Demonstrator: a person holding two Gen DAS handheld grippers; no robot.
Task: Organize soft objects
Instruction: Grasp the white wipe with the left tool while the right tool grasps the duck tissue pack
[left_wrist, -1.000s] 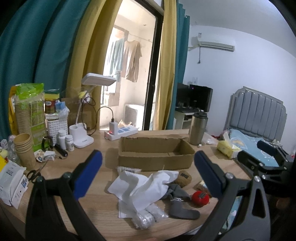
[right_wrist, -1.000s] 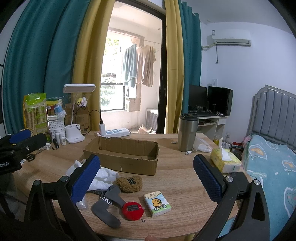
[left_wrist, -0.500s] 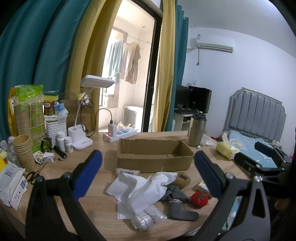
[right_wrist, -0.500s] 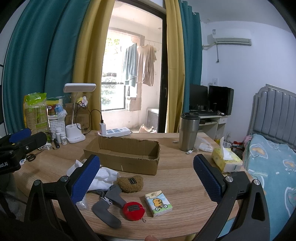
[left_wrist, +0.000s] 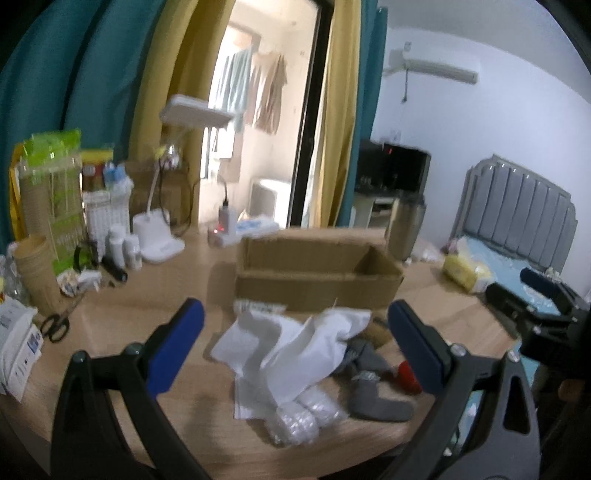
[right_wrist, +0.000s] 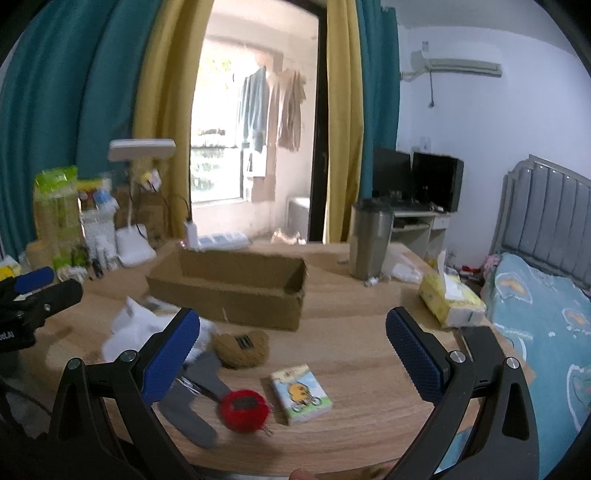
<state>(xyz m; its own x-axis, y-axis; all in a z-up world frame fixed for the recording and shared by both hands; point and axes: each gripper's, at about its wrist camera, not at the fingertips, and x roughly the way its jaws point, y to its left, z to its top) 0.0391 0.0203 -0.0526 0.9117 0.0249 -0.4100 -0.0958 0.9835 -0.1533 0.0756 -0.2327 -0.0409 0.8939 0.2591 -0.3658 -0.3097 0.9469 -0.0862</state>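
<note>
We're at the approach step, nothing picked yet. Left tool (left_wrist: 295, 339) spread wide, empty, above the white cloth (left_wrist: 295, 343); right tool (right_wrist: 293, 343) also spread, empty. Soft things L to R on the surface (right_wrist: 351, 354): 1 white cloth, 1 grey sock (right_wrist: 192, 402), 1 brown plush (right_wrist: 242, 347), 1 red plush (right_wrist: 243, 406), all just in front of 1 cardboard box (right_wrist: 229, 291). Next, we judge: lower, pinch cloth w/o snagging sock

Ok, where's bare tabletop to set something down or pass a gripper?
Bare wood lies between the cardboard box, the steel tumbler and the yellow tissue box, and on toward the near edge right of the small tissue pack. The box looks empty. It is crowded in front of the box: white cloth, grey sock, red pouch, brown pouch.
</note>
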